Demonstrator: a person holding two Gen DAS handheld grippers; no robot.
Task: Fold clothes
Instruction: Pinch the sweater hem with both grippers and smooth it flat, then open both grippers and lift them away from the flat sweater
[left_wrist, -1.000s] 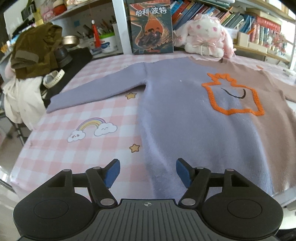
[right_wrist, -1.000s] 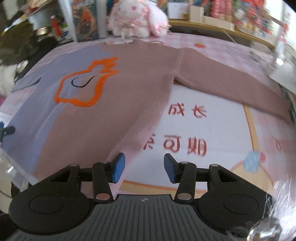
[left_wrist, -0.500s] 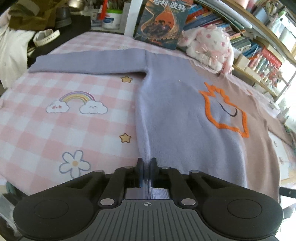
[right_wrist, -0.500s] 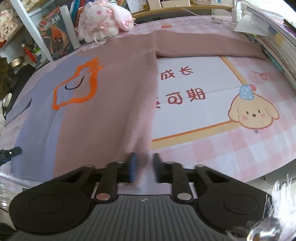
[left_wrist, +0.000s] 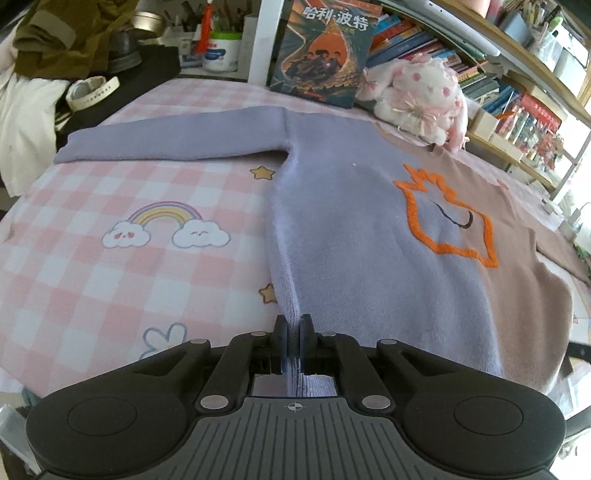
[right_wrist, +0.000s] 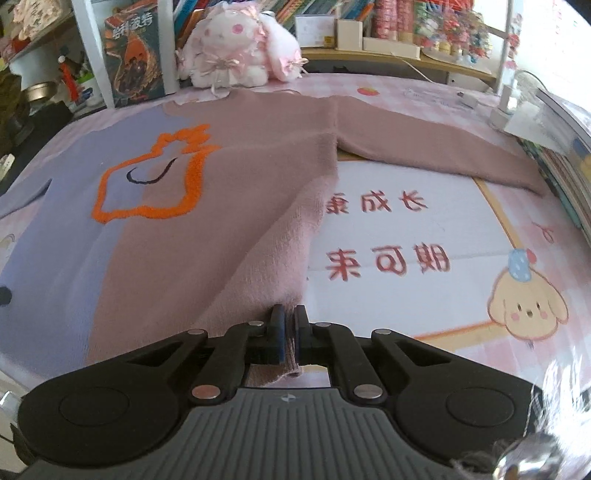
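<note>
A two-tone sweater, lilac on one half and dusty pink on the other, lies front up on the pink checked table cover, with an orange outlined shape on the chest. Both sleeves are spread out to the sides. My left gripper is shut on the sweater's lilac bottom hem corner, lifting it slightly. My right gripper is shut on the pink bottom hem corner, which rises in a ridge off the table.
A white and pink plush rabbit and a standing book sit behind the collar. Shelves of books line the back. Clothes and a watch lie at the far left. Stacked books edge the right side.
Both grippers went from open near the hem to shut on the hem corners. The hem corners have since lifted off the table.
</note>
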